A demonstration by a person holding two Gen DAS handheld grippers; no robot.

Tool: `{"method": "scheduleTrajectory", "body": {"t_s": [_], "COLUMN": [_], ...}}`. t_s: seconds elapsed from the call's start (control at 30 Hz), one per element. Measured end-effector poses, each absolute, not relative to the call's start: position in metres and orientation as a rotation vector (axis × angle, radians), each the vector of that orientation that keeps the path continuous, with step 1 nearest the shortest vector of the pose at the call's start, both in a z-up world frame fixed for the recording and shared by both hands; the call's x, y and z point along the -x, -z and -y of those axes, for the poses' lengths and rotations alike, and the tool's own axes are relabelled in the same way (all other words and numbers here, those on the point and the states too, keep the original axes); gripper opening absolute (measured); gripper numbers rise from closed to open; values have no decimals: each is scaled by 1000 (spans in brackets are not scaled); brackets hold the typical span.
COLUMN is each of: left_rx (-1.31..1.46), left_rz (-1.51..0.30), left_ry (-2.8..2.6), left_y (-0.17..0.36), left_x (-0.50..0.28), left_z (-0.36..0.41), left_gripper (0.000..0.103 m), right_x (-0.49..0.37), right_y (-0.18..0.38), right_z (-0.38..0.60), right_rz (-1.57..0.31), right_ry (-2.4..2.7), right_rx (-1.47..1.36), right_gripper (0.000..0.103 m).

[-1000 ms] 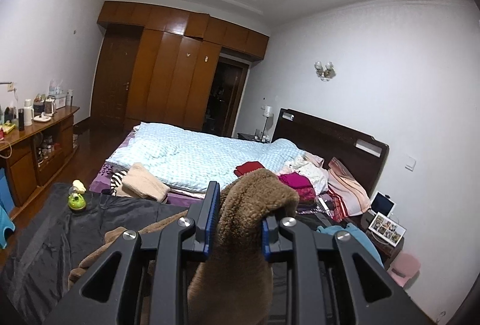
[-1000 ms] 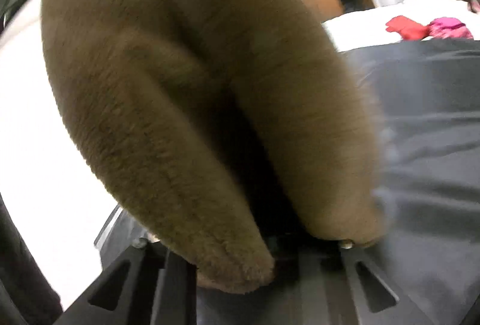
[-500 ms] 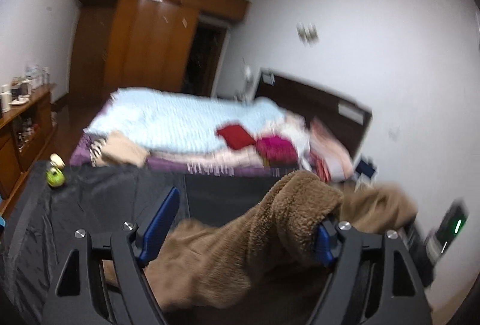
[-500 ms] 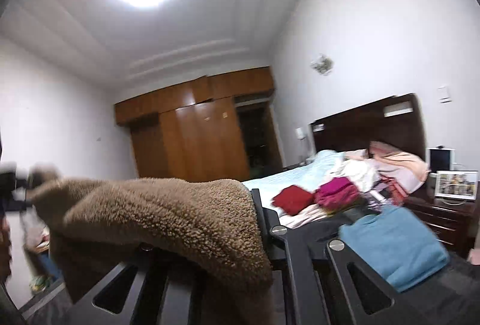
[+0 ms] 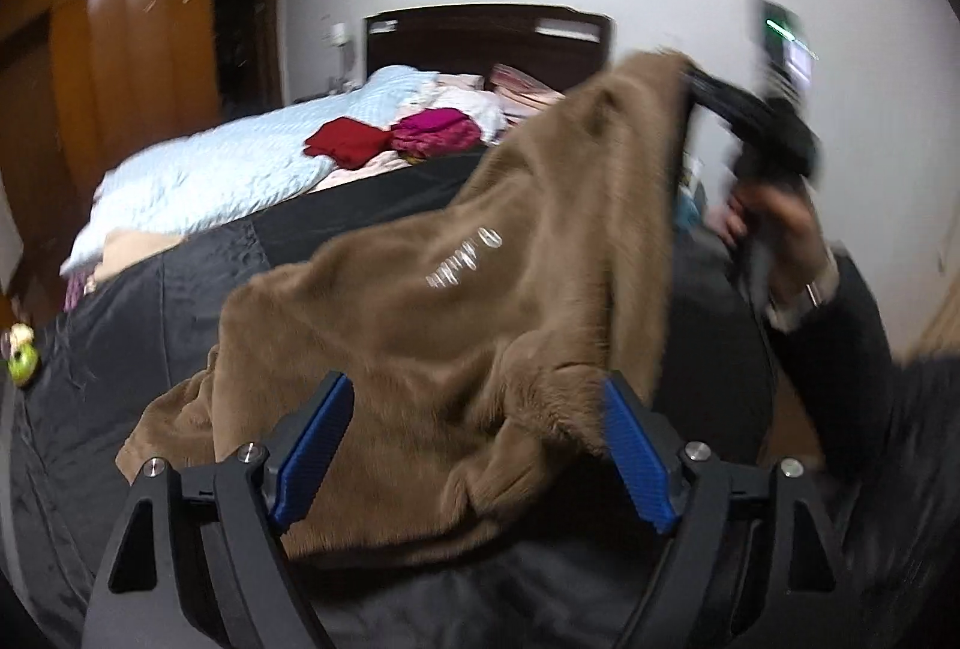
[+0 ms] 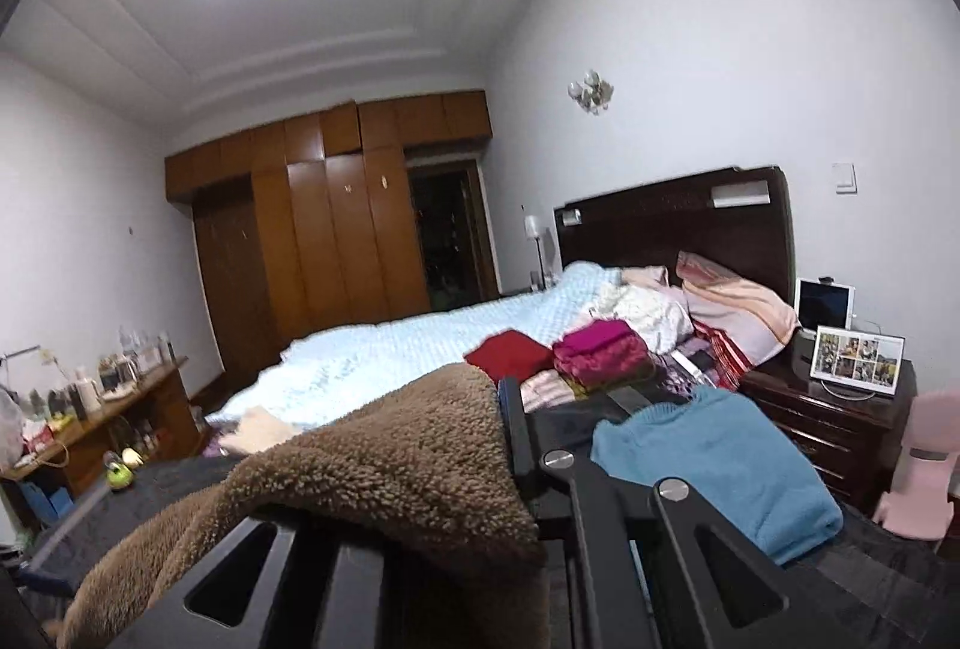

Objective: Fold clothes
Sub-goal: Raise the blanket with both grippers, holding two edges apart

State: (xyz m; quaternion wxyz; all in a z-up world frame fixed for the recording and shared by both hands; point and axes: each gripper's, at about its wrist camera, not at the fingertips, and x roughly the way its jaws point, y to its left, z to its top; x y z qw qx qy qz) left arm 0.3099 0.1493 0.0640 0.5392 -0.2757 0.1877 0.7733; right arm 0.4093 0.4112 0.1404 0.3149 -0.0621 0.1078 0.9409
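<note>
Brown fleece garment (image 5: pixel 456 301) drapes over the dark-covered surface (image 5: pixel 180 301), one corner lifted high and pinched in the right claw (image 5: pixel 696 79), whose fingers are pressed together on the fabric. The left claw (image 5: pixel 474 445) is spreading wider, its blue pads (image 5: pixel 312 445) apart with a loose fold lying between them, ungripped. A folded blue sweater (image 6: pixel 720 463) lies just beside the right claw.

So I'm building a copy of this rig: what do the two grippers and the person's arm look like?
The left gripper has black angular fingers with cut-out slots, silver screw heads and ribbed blue pads. The right gripper shows the same black slotted fingers and silver screws. The right arm wears a dark sleeve with a lighter cuff at the wrist.
</note>
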Motion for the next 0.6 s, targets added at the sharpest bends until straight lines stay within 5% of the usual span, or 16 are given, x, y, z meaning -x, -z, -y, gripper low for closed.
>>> {"method": "scheduleTrajectory", "body": {"t_s": [0.2, 0.6], "left_rx": [556, 339], "left_rz": [-695, -1114], "left_ry": [-1850, -1845], "left_y": [-24, 43], "left_x": [-337, -353], "left_z": [-141, -188], "left_gripper": [86, 86], "right_x": [-411, -432], "right_y": [-124, -174], "right_z": [-436, -413], "right_rz": [-398, -310], "right_ry": [-2441, -2550], "right_rx": [175, 58], "right_gripper": [10, 10]}}
